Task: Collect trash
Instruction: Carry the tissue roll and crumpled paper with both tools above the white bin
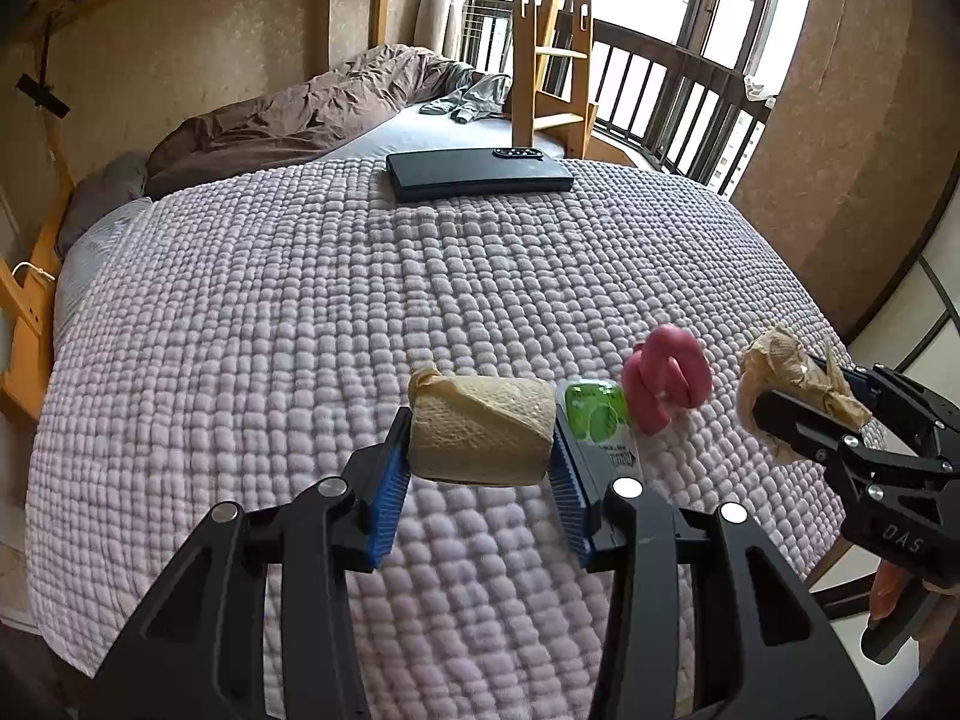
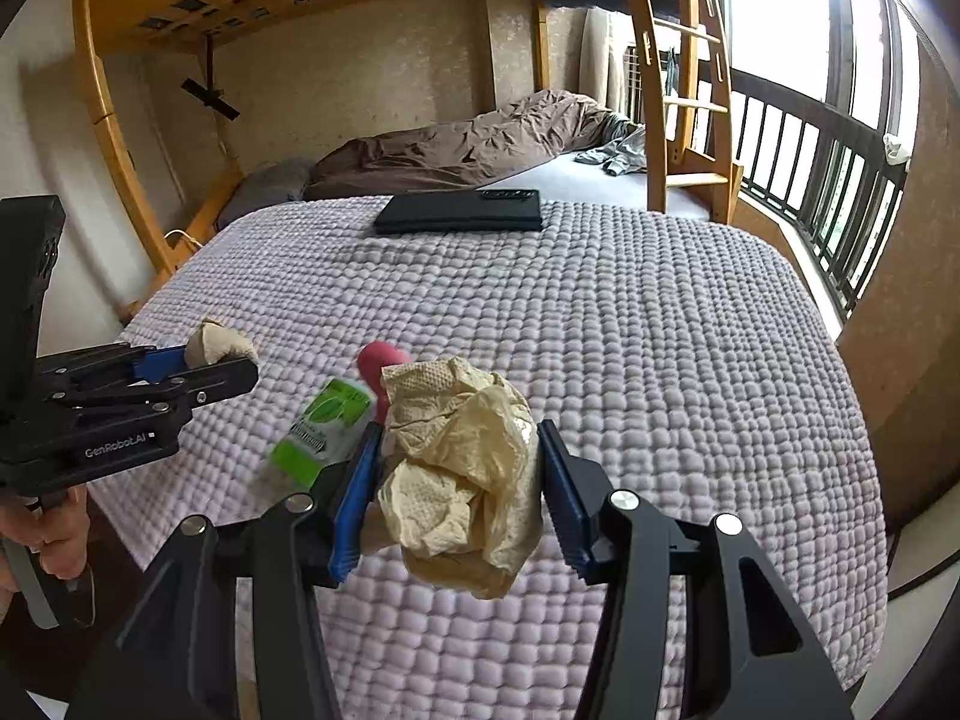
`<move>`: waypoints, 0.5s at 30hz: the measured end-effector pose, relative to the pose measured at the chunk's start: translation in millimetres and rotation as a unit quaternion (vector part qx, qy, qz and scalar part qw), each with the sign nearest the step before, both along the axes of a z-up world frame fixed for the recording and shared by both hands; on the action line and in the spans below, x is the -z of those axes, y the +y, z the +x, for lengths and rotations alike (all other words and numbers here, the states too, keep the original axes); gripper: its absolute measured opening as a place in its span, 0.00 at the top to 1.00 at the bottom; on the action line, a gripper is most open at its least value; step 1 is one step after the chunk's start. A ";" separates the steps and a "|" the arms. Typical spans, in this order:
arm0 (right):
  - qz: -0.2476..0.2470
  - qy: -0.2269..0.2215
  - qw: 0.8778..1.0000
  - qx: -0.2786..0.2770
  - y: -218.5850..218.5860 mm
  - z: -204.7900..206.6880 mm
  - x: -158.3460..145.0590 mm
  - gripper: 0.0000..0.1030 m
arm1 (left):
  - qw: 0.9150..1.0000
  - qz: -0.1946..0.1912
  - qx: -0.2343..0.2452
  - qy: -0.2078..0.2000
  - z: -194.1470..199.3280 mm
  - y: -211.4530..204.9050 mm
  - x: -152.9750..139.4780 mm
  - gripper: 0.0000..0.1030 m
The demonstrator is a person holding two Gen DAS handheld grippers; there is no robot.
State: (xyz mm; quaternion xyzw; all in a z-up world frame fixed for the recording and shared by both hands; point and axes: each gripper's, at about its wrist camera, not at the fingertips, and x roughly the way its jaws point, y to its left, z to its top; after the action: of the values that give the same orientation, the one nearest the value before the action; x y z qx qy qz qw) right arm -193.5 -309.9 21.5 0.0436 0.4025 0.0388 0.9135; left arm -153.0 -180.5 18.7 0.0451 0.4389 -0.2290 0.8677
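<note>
Left gripper jaws clamped on rolled beige tissue above bed; right gripper jaws clamped on crumpled tissue | green packet, pink wad lie between them on bed

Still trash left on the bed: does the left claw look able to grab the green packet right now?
Probably not yet. The left claw is shut on a rolled paper towel, so it is occupied. The green packet lies uncovered on the blanket just beside it, otherwise unobstructed.
</note>
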 end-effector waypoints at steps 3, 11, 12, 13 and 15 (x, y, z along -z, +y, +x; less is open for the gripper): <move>0.004 0.004 1.000 -0.002 3.1 -4.2 1.3 0.51 | 1.000 -0.001 0.002 0.002 -4.1 0.8 0.6 0.56; 0.021 0.009 1.000 -0.003 6.8 -17.1 1.7 0.51 | 1.000 0.006 0.009 0.001 -20.9 1.9 0.8 0.56; 0.022 0.010 1.000 -0.005 8.2 -19.2 1.6 0.51 | 1.000 0.006 0.010 0.000 -23.2 2.3 0.3 0.56; 0.022 0.010 1.000 -0.006 9.5 -20.8 1.4 0.51 | 1.000 0.007 0.011 0.000 -25.3 2.6 0.0 0.56; 0.022 0.010 1.000 -0.009 12.4 -25.6 0.8 0.51 | 1.000 0.008 0.013 -0.001 -28.5 2.7 -0.5 0.56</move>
State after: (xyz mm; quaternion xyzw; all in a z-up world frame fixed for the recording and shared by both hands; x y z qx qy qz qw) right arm -219.1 -297.5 20.7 0.0608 0.4109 0.0553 0.9080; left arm -181.5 -177.8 19.2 0.0582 0.4390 -0.2362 0.8649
